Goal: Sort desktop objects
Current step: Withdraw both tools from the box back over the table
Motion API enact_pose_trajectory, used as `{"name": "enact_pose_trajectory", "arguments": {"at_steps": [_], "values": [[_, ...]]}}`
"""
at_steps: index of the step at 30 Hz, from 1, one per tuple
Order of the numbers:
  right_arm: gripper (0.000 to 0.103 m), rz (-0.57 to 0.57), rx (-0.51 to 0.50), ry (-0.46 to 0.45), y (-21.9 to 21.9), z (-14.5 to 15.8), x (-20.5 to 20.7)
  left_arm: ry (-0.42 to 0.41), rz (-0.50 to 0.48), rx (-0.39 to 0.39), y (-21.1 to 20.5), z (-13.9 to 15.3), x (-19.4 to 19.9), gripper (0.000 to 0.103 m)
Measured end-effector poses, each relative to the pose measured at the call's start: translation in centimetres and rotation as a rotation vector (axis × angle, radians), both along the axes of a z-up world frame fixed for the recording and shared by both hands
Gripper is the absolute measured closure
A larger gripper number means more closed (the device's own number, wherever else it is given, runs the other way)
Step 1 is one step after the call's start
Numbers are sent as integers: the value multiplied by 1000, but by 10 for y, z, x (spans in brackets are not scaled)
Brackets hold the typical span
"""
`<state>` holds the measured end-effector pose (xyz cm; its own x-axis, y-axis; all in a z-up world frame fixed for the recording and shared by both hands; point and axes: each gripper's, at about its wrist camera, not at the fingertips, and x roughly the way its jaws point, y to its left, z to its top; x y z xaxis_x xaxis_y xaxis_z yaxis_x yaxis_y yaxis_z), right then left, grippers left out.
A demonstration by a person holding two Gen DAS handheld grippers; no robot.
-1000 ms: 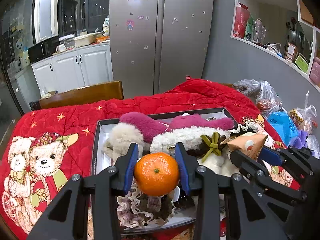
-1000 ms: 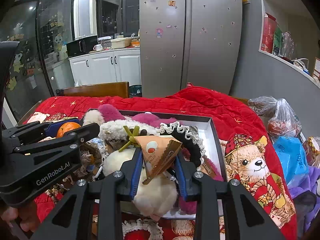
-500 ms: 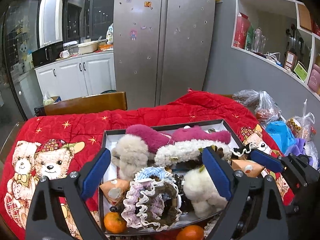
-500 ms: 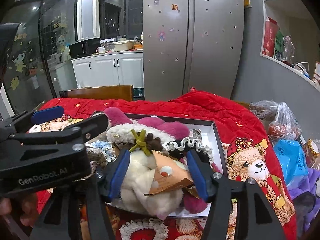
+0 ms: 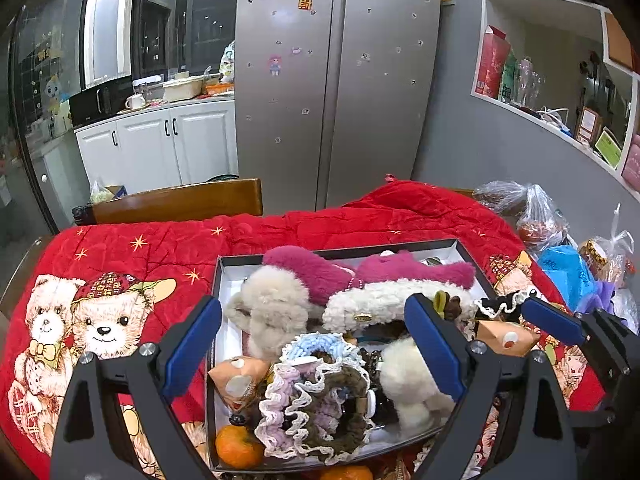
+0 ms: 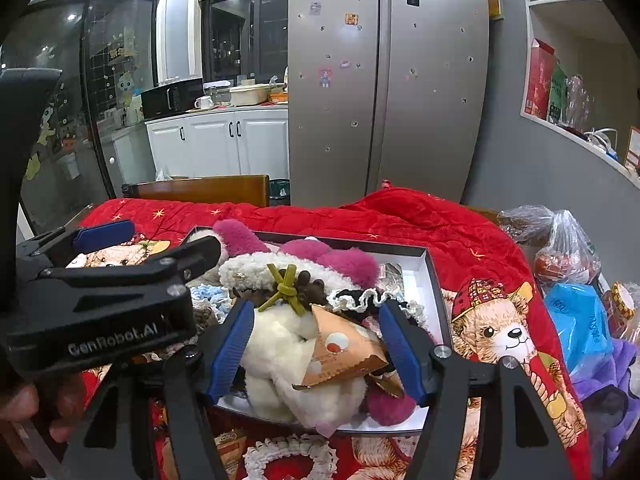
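A shallow box [image 5: 219, 300] crammed with plush toys and frilly scrunchies is seen on a desk covered by a red bear quilt [image 5: 120, 264]. The left gripper [image 5: 312, 344] is held wide open above it, nothing gripped; an orange [image 5: 239, 446] lies in the box's near corner. The right gripper [image 6: 318, 346] is opening, its fingers beside a triangular snack packet [image 6: 340, 350] without pressing it.

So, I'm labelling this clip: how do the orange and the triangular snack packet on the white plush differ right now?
The orange is round and smooth and sits low in the box's near left corner; the triangular snack packet is angular, tan foil, perched high on the white plush. The orange lies near the left hand-held gripper, which is open; the packet lies between the right hand-held gripper's opening jaws. Both lie in the box, ungripped.
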<state>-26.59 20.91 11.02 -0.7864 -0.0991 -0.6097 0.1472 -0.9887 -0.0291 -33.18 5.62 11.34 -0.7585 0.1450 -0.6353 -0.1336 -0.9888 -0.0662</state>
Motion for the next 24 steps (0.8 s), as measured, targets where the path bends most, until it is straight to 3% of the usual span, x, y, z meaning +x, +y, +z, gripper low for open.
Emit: {"name": "enact_pose_trajectory", "arguments": {"at_steps": [10, 21, 24], "values": [[36, 25, 4, -11, -5, 1, 7, -23, -7, -19, 1, -2, 8, 9], [33, 70, 10, -26, -6, 7, 41, -16, -24, 22, -15, 8, 75, 9], [26, 74, 26, -16, -4, 11, 53, -1, -22, 34, -19, 12, 95, 9]]}}
